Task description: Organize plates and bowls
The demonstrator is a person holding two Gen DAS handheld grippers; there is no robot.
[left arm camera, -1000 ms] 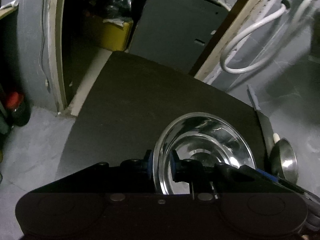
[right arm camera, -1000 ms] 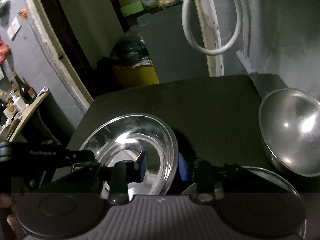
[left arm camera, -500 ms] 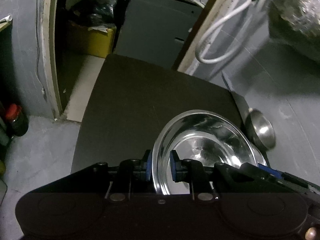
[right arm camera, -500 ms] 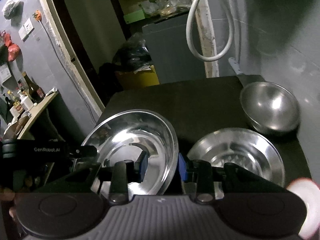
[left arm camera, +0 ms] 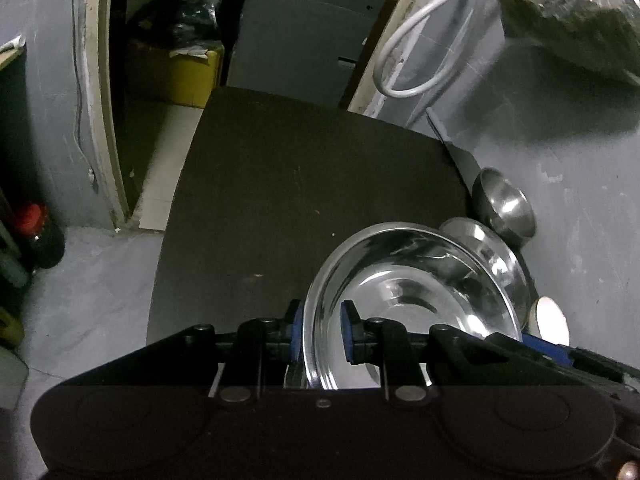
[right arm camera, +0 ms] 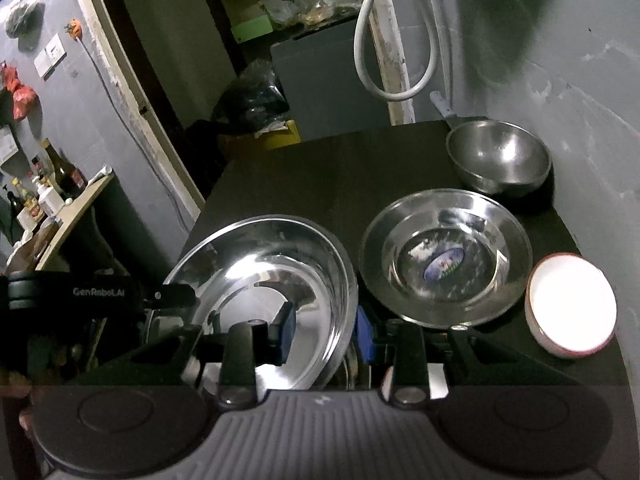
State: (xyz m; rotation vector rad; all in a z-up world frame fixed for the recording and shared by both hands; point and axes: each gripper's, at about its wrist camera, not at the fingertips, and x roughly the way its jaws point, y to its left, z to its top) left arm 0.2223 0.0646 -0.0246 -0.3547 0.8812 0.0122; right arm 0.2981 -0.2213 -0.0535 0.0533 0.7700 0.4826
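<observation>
Dark tabletop (right arm camera: 320, 168) held second steel plate (right arm camera: 444, 256), steel bowl (right arm camera: 498, 158), white bowl (right arm camera: 572, 306), unstacked. Left gripper (left arm camera: 322, 332) and right gripper (right arm camera: 326, 330), jaws narrow, clamped opposite rims of large steel plate (right arm camera: 264, 288), above table. Stacking judged pending.

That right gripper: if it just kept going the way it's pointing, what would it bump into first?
The right gripper already straddles the rim of the big steel plate, so that moves with it. Beyond it, probably the dark tabletop; the second steel plate sits off to the right. Depth is hard to judge.
</observation>
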